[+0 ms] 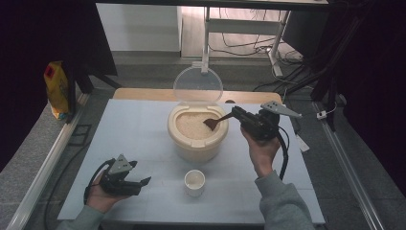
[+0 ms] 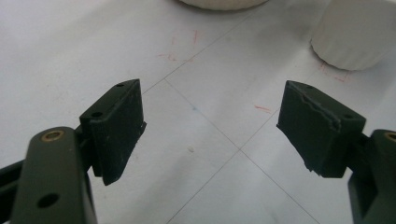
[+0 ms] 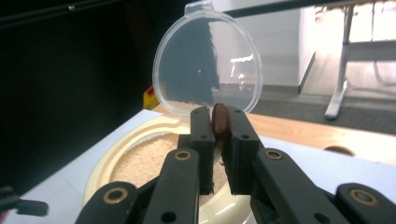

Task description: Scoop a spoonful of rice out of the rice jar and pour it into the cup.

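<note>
The right tongs (image 1: 238, 116) are clamped on a brown scoop (image 1: 214, 122) over the rice bin (image 1: 197, 143); the left tongs (image 1: 141, 182) gape wide, empty.

Left tool (image 1: 136, 182) lay low near front-left of surface (image 1: 143, 134), held in left hand (image 1: 98, 194), jaws spread wide. Right tool (image 1: 233, 116) was raised, tilted down-left, right hand (image 1: 261, 148) gripping, jaws clamped on scoop (image 1: 216, 121).

A lab-like recording room: black curtains (image 1: 28, 57) flank a white table (image 1: 139, 134) ruled with thin lines, cables (image 1: 249, 48) trail across the grey floor (image 1: 158, 72), and desk legs (image 1: 207, 38) stand beyond the table's far edge.
</note>
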The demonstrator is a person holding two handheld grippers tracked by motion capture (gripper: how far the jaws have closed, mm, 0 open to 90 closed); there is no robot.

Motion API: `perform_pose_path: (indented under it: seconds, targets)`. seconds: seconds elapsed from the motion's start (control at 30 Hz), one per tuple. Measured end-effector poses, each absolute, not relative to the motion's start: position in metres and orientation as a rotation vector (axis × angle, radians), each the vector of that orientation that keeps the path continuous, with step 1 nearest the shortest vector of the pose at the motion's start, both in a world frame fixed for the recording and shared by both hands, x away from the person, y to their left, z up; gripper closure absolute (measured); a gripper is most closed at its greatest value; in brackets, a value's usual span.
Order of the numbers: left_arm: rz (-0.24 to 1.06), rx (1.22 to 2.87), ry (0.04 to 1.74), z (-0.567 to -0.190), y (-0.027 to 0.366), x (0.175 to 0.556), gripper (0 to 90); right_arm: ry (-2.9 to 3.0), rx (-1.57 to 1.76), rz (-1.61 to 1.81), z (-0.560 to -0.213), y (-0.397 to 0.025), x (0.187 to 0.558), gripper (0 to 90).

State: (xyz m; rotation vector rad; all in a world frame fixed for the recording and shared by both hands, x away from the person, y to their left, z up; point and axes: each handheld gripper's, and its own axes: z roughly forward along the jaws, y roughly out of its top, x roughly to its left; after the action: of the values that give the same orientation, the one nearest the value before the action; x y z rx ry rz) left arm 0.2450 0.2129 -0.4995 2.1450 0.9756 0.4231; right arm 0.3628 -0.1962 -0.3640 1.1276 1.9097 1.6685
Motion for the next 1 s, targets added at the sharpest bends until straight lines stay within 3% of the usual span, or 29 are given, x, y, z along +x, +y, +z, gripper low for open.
perform_pose_path:
  seconds: [1.0]
  targets:
    - [0.432,2.143,0.972,-0.498,0.213,0.245,22.1,1.804,1.556,1.903,-0.396,-0.213,0.373,82.9]
